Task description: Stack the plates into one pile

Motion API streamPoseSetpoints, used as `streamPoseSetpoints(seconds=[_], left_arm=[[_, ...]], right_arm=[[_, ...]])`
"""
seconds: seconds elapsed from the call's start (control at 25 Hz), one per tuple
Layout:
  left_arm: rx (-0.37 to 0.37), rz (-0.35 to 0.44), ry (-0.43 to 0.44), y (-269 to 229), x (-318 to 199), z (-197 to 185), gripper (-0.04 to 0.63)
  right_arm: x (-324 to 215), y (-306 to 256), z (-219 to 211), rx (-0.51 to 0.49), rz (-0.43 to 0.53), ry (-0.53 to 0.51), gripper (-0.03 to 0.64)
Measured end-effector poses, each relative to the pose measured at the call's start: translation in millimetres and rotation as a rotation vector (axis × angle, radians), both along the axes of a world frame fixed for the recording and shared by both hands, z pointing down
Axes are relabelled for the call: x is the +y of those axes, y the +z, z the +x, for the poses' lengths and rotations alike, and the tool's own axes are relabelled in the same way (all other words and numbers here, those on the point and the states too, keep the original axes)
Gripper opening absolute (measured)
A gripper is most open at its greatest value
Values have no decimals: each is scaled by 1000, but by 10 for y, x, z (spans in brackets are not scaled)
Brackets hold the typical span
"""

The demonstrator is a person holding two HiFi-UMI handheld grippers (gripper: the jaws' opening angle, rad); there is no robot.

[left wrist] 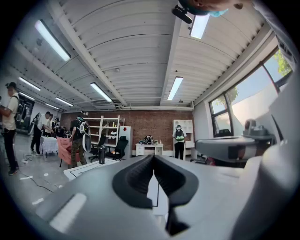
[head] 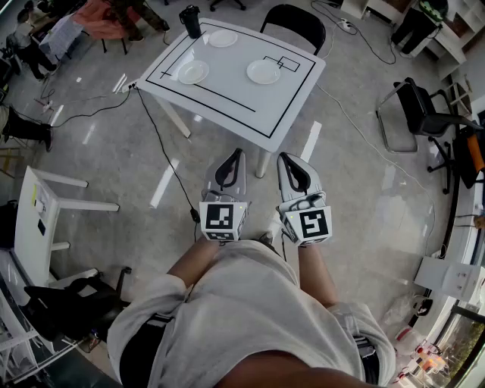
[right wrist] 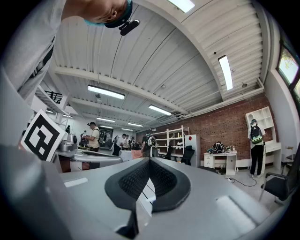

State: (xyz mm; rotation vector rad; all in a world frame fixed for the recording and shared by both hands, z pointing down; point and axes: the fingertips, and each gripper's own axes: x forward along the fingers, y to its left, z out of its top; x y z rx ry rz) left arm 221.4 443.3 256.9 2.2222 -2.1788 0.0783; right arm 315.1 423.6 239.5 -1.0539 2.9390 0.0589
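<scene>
Three white plates lie apart on the white table [head: 227, 106]: one at the far side [head: 223, 38], one at the left [head: 193, 72], one at the right [head: 264, 71]. Both grippers are held level in front of the person's body, over the floor and short of the table's near corner. My left gripper [head: 236, 158] is shut with nothing in it, and so is my right gripper [head: 286, 161] beside it. In the left gripper view the jaws [left wrist: 153, 157] meet at their tips, with the table [left wrist: 79, 169] beyond. The right gripper view shows its jaws [right wrist: 150, 160] closed and empty.
A black tumbler [head: 191, 21] stands at the table's far left corner. Black lines are marked on the tabletop. A black chair [head: 295, 23] sits behind the table, an office chair [head: 424, 114] at the right, a small white table [head: 45, 204] at the left. Cables cross the floor [head: 163, 151]. People stand far back.
</scene>
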Motion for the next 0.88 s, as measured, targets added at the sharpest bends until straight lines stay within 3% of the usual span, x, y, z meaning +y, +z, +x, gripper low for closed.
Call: streamPoseSetpoints(seconds=[0.88], left_arm=[[37, -20, 5, 133, -207, -447, 2]], right_arm=[[-261, 190, -426, 19, -49, 27, -2]])
